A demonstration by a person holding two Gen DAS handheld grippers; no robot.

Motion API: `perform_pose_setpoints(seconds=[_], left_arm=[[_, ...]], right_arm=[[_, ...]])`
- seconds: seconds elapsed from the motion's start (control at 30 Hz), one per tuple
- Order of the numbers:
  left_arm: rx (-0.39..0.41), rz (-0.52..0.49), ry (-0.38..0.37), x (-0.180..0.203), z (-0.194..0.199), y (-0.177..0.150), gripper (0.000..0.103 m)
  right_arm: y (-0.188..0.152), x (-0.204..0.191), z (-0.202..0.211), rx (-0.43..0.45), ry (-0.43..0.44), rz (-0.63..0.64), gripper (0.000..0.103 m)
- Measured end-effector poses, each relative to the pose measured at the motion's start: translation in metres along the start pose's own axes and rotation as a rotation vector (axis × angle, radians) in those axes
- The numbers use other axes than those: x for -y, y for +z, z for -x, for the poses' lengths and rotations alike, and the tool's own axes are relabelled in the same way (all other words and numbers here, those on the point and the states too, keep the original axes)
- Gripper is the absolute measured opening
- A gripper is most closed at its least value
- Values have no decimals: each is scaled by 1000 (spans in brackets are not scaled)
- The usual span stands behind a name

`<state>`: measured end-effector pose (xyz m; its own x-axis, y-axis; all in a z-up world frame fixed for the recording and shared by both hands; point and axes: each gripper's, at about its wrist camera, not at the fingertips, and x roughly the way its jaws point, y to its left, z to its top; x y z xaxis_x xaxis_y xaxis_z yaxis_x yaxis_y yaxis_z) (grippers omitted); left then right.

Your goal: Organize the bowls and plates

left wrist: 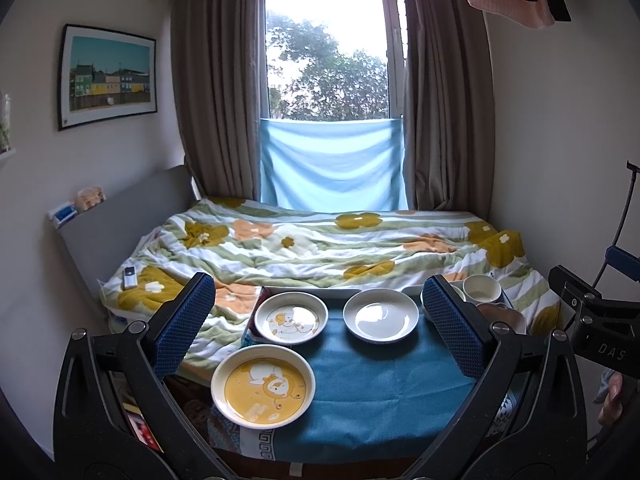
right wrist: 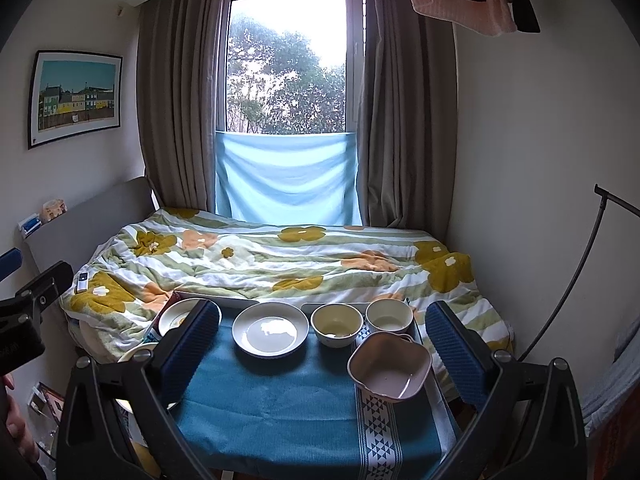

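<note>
both tools open and empty above the near edge of the table [right wrist: 280,408]: the 3 plates lie ahead-left with the yellow plate [left wrist: 263,386] nearest the left tool [left wrist: 320,328], the 3 bowls ahead-right with the pink bowl [right wrist: 389,365] nearest the right tool [right wrist: 324,350].

Left tool [left wrist: 320,320], right tool [right wrist: 322,344]: black frames, silver screws, blue dimpled pads [left wrist: 182,322]; "DAS" lettering at 3 o'clock.
</note>
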<state>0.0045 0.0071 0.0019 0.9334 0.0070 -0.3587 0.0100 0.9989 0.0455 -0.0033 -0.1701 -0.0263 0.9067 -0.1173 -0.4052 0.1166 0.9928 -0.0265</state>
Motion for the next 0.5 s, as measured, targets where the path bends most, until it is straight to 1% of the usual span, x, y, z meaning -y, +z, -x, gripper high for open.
perform_pose_setpoints(seconds=[0.5], left_arm=[[-11, -5, -3, 0, 0, -1, 103]], right_arm=[[1, -1, 1, -1, 2, -5, 103]])
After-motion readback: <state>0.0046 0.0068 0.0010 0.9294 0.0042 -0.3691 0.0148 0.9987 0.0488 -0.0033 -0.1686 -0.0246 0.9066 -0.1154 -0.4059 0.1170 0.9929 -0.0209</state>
